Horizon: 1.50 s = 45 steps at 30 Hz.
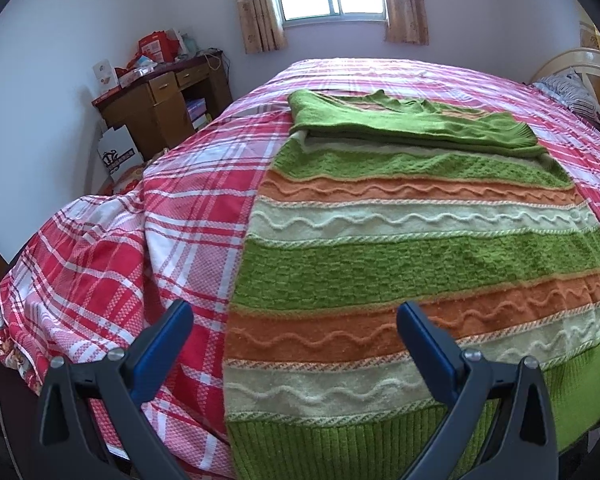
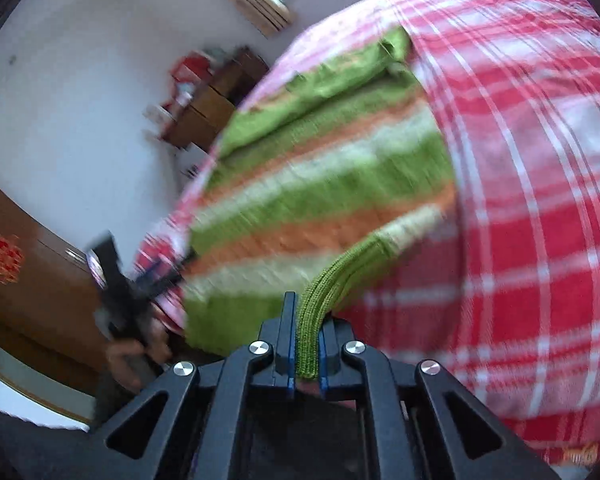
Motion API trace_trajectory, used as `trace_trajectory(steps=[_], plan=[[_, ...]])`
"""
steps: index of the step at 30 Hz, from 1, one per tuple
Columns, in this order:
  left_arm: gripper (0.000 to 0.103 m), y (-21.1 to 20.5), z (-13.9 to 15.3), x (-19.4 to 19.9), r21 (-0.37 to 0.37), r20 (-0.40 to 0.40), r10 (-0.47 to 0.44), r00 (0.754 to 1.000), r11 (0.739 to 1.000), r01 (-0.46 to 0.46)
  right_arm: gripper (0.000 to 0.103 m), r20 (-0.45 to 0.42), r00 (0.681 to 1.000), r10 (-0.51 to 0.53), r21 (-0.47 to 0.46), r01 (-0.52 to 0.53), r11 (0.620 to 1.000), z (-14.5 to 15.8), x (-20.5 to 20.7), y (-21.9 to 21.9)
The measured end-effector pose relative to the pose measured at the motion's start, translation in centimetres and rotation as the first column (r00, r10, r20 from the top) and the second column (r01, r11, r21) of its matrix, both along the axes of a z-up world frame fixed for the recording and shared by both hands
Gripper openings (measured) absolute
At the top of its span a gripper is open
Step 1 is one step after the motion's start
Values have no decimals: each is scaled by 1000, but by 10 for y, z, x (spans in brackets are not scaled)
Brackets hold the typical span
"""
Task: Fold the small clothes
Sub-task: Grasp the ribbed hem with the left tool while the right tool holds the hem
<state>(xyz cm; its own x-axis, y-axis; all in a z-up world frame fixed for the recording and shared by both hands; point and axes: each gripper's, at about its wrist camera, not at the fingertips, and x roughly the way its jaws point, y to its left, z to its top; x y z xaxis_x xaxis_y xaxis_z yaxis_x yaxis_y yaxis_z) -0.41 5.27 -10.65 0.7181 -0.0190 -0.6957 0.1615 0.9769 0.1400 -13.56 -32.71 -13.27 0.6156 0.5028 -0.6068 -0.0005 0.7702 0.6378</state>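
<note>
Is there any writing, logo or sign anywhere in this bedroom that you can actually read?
None can be read.
White box by the desk: a dark crown emblem with a band of print, too small to read.
Red boxes on the desk: print too small to read.
Wooden door: a red paper-cut ornament, too blurred to make out.

The right wrist view is smeared by motion: the striped sweater [image 2: 324,168] and plaid bedspread [image 2: 532,208] lose their weave. At lower left of the frame a hand [image 2: 136,354] and the left claw [image 2: 152,276] are blurred. In the left wrist view, the sweater's ribbed hem [image 1: 332,452] runs off the bottom edge.
</note>
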Motion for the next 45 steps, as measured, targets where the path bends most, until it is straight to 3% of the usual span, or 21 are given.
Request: trace_trajectory(steps=[6,11,16,20,24,30,32,35,36,39,42,45], plan=[[103,15,8,7,-16,-3,4,1000,1000,-4,7,64,995,-74,-30,76,997,13,49,-8],[103,63,22,19,-129,-10,16,1000,992,-18,7,68,986,-152,-54,156,986,7,94,-20],[103,101,34,19,-194,1,3,1000,981,-3,7,43,974,-222,-83,225,971,-11,130,-32],[102,108,39,7,-195,44,-123,991,972,129,7,3,966,-260,-86,260,962,-34,147,-38],[102,100,39,-5,-148,63,-260,964,952,266,7,21,969,-248,-146,248,958,-29,151,-31],[101,46,18,0,-81,52,-370,927,924,374,7,22,970,-242,-156,242,958,-30,150,-29],[92,25,5,6,-46,29,-411,911,910,412,7,20,969,-246,-153,246,957,-30,150,-30],[63,4,-16,16,46,-29,-430,903,901,430,7,16,970,-243,-159,242,957,-29,150,-28],[51,1,-21,21,47,-56,-430,901,900,433,7,15,970,-242,-159,241,957,-29,150,-28],[21,17,-16,36,-167,-69,-443,894,888,427,7,14,973,-232,-158,231,960,-29,151,-29],[14,35,-14,53,-276,-88,-374,923,900,338,8,27,976,-215,-94,216,972,-30,149,-34],[13,58,-18,71,-452,-129,-321,938,861,232,8,35,977,-210,34,208,977,-27,143,-47]])
